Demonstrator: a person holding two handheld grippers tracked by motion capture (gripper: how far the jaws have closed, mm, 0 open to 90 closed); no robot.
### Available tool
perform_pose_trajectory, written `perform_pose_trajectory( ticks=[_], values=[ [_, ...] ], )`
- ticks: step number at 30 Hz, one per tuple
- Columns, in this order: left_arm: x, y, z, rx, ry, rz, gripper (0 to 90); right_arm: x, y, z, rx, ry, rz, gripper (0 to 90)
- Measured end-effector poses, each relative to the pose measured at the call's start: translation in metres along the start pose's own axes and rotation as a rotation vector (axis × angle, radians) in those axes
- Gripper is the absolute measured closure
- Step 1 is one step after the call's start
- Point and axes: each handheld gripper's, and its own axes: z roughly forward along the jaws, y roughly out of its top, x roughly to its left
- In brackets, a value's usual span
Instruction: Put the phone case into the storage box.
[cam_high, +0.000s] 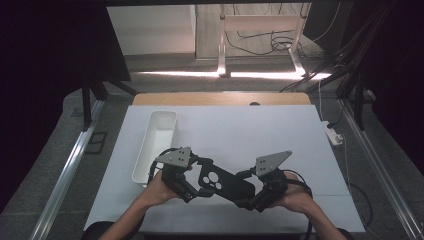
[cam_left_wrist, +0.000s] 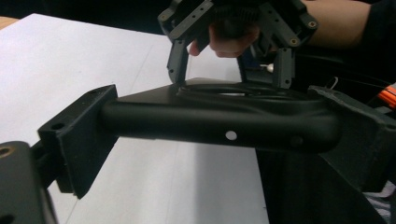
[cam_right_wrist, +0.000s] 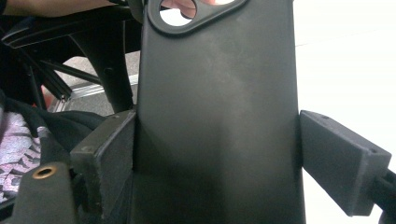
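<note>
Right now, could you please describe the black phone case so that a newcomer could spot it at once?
On the white table, look at the near edge, right of the white bin. There the black phone case spans between the left gripper and the right gripper. Its cluster of round camera holes sets it apart.

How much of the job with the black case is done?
Done so far: the case is off the table, carried between both tools. In hand: the right tool clamps its plain end, while the left tool brackets the end with the holes. Possibly left: putting it into the white bin, which looks empty.
</note>
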Motion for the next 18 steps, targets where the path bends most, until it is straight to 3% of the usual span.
perform_pose_trajectory(
  ticks=[8, 18],
  values=[
    [0.0008, 0.0016, -0.0034, -0.009, -0.051, -0.02, 12.0, 0.0009, -0.0012, 0.001, 0.013, 0.02, -0.023, 14.2],
    [-0.0017, 0.0065, -0.0019, 0.037, -0.027, -0.041, 14.8, 0.0021, -0.0024, 0.0036, 0.036, -0.014, -0.047, 13.3]
  ],
)
